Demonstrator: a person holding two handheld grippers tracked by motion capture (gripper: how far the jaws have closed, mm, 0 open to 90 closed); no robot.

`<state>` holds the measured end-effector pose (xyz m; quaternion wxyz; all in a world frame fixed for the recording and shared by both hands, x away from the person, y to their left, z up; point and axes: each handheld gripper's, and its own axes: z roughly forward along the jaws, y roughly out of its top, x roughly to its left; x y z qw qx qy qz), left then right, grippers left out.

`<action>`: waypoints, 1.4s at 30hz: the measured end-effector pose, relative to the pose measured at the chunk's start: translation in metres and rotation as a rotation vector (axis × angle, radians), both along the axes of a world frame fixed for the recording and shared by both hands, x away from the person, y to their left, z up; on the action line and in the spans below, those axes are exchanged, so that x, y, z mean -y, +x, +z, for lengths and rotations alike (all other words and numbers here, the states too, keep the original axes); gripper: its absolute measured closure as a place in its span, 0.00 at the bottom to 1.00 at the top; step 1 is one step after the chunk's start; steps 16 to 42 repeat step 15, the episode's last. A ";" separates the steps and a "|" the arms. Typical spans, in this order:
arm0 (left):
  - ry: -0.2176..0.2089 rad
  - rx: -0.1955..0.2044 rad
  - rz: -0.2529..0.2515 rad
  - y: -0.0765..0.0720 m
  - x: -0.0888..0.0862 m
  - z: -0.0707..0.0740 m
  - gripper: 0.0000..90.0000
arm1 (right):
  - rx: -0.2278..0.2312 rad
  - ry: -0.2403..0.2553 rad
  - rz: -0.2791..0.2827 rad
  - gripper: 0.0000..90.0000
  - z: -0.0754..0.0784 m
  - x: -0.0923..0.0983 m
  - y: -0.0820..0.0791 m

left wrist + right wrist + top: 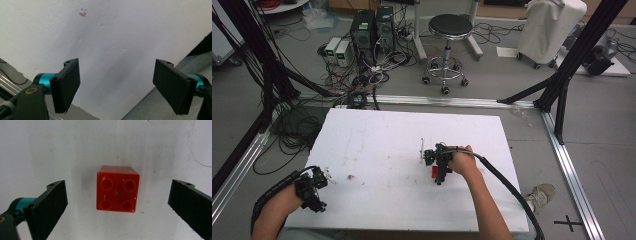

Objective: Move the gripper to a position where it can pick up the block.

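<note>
Red four-stud building block (117, 191) resting on the white tabletop (62, 150), studs up toward the right gripper camera, centred between the two black jaws and touching neither. Jaws of the right gripper (117, 202) spread wide, with bare tabletop on both sides of the block; right jaw cut off by the frame edge. In the high view, same block (435, 172) reduced to a small red patch right of the tabletop's centre, mostly hidden beneath the right gripper (438, 167); studs not resolvable there. Right hand (463, 161) wrapped around the gripper body, forearm entering from the bottom edge, black cable (512, 187) trailing back off the near right corner. Thin pale upright line just beyond the gripper, too faint to identify. Left gripper (318, 187) held at the near left corner of the tabletop (377, 130), well apart from the block, left hand mostly hidden behind it. In the left gripper view, jaws of the left gripper (120, 87) spread wide with nothing between them, over the tabletop's edge, grey floor (160, 105) showing beyond. Small orange-and-blue mark (83, 13) on the surface ahead, too small to read. Beyond the tabletop, black stool (450, 30), computer towers (372, 27) and tangled cables (357, 80) on the floor.
</note>
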<state>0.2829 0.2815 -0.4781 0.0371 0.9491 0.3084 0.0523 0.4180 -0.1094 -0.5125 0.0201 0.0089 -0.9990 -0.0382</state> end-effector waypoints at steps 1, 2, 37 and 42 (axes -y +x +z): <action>0.000 0.003 -0.002 0.000 0.000 0.000 0.25 | 0.000 0.000 0.000 0.02 0.000 0.000 0.000; 0.000 0.001 -0.001 0.000 0.000 0.000 0.25 | 0.003 -0.004 -0.012 0.02 0.000 0.000 -0.001; -0.005 0.003 0.005 -0.001 0.001 0.001 0.25 | 0.004 0.001 -0.011 0.02 0.000 0.000 -0.001; -0.005 0.003 0.005 -0.001 0.001 0.001 0.25 | 0.004 0.001 -0.011 0.02 0.000 0.000 -0.001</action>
